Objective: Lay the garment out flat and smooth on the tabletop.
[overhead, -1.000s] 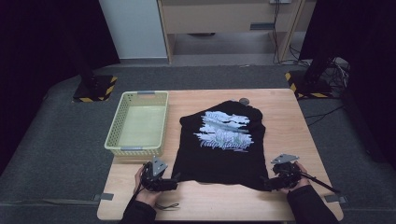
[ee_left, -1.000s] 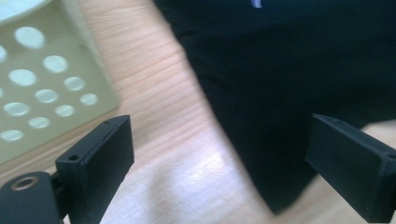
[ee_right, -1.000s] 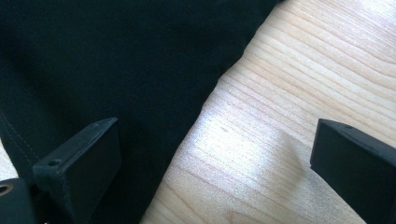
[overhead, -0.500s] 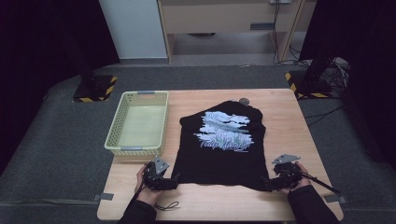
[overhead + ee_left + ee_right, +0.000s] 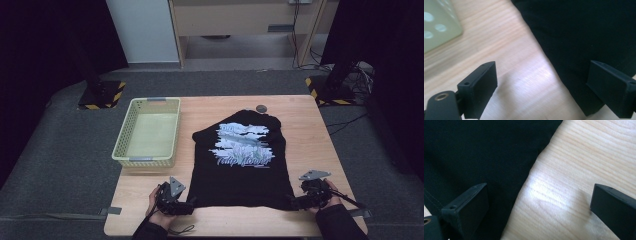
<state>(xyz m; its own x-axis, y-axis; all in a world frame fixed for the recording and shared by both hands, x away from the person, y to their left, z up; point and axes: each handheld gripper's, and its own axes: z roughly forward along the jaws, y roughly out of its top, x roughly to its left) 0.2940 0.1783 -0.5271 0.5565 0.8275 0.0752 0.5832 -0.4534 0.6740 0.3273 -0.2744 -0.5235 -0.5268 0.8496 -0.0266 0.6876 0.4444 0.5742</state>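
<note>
Shirt flat on table, hem toward person | left gripper and right gripper both spread wide, straddling hem corners, nothing grasped | likely positioned to pinch them for folding | basket alongside.

A black T-shirt lies spread flat, print side up, on the wooden surface, its hem toward the near edge and its neck toward the far edge. A pale blue and white graphic covers its chest. Its sleeves look tucked under, leaving straight sides.
</note>
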